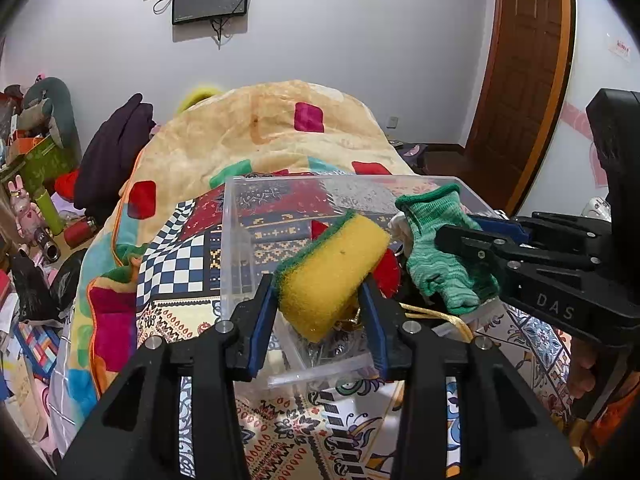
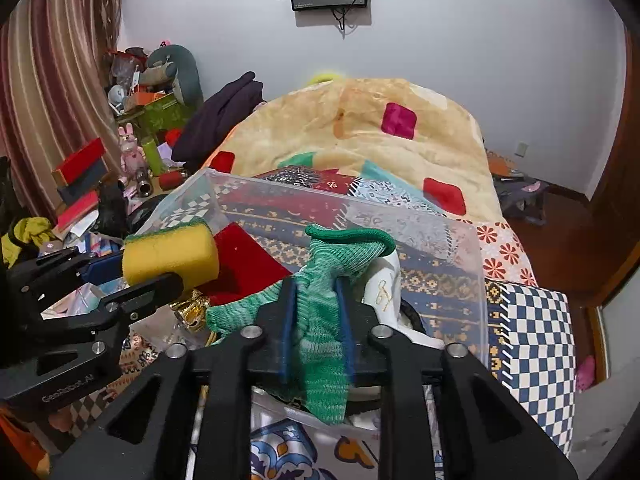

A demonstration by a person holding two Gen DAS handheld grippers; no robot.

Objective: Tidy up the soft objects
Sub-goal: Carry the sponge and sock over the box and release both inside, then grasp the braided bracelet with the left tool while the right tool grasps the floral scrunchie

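My left gripper (image 1: 320, 300) is shut on a yellow sponge with a green scrub side (image 1: 332, 272) and holds it over the near edge of a clear plastic box (image 1: 240, 200) on the patterned bedspread. My right gripper (image 2: 316, 300) is shut on a green knitted sock (image 2: 324, 328), also above the box (image 2: 440, 236). In the left wrist view the right gripper (image 1: 452, 236) and sock (image 1: 440, 256) are to the right. In the right wrist view the left gripper (image 2: 160, 268) and sponge (image 2: 168, 256) are to the left.
Inside the box lie a red cloth piece (image 2: 244, 268), a white item with gold script (image 2: 386, 288) and a gold trinket (image 2: 192, 310). A beige blanket (image 1: 280, 132) is heaped behind. A cluttered side table (image 2: 132, 152) stands at left. A wooden door (image 1: 520, 80) is at right.
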